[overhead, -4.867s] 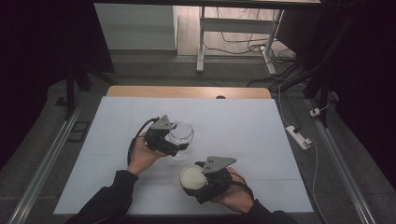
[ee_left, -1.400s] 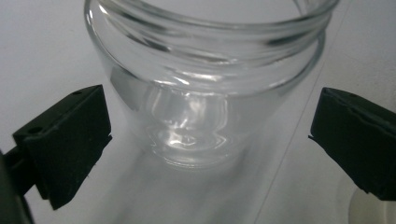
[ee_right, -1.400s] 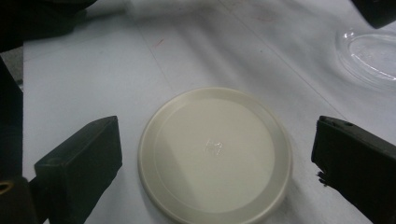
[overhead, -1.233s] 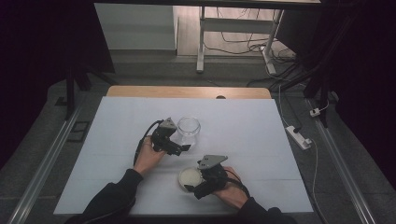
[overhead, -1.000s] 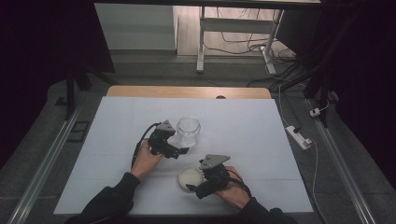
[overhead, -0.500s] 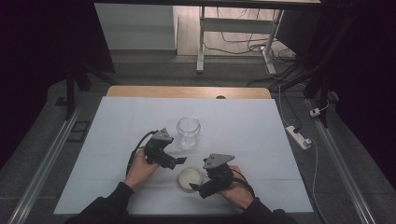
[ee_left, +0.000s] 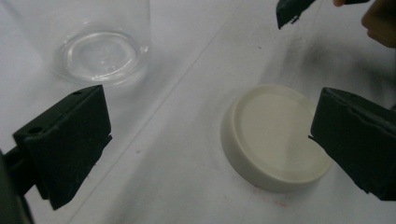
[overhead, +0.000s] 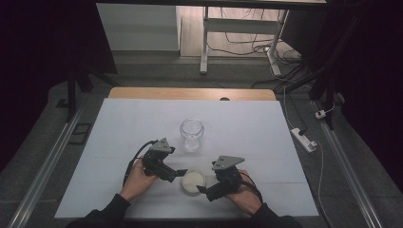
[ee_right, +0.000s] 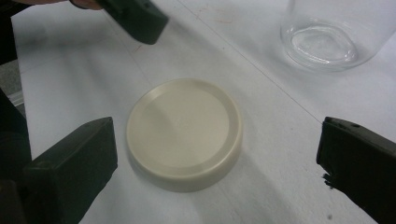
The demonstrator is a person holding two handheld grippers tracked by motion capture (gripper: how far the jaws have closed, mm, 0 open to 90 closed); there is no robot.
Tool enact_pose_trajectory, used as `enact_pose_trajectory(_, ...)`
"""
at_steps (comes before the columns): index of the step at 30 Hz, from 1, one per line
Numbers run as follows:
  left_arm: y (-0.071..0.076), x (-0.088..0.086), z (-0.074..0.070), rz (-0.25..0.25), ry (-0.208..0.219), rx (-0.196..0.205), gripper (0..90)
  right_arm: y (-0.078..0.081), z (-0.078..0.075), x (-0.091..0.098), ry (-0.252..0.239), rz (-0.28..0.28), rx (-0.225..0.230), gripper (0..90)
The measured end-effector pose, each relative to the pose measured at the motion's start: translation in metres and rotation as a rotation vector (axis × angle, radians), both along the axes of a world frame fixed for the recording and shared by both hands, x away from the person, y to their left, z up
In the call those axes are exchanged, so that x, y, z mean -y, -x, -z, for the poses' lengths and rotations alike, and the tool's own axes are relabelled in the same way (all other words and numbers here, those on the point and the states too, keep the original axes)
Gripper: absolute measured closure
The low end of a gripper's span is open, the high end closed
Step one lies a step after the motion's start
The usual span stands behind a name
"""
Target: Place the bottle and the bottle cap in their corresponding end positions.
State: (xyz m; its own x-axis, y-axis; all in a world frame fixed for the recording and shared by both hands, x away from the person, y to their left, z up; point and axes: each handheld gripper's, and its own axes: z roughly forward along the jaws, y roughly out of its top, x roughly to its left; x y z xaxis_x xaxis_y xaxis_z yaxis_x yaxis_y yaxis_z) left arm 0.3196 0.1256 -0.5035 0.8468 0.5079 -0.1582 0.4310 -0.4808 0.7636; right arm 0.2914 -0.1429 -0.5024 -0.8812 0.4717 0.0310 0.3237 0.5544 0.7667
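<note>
A cream round lid lies flat on the white table, top side up. A clear glass jar stands upright and uncapped a little farther back. My left gripper is open just left of the lid, and my right gripper is open at its right front. In the left gripper view the lid lies before the right jaw of the open left gripper, with the jar beyond. The right gripper stands wide open around the near side of the lid, not touching it; the jar is behind.
The white table cover stretches wide on both sides. A wooden table edge runs along the back. A power strip lies on the floor to the right. One jaw of the other gripper shows past the lid.
My left gripper let go of the jar and moved back toward the lid. The right gripper released the lid onto the table and drew slightly back.
</note>
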Motion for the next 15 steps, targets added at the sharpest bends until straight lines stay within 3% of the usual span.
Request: enact_pose_trajectory(15, 0.021, -0.009, -0.003, 0.012, 0.001, -0.017, 0.0, 0.007, -0.004, 0.018, -0.018, 0.034, -0.019, 0.0)
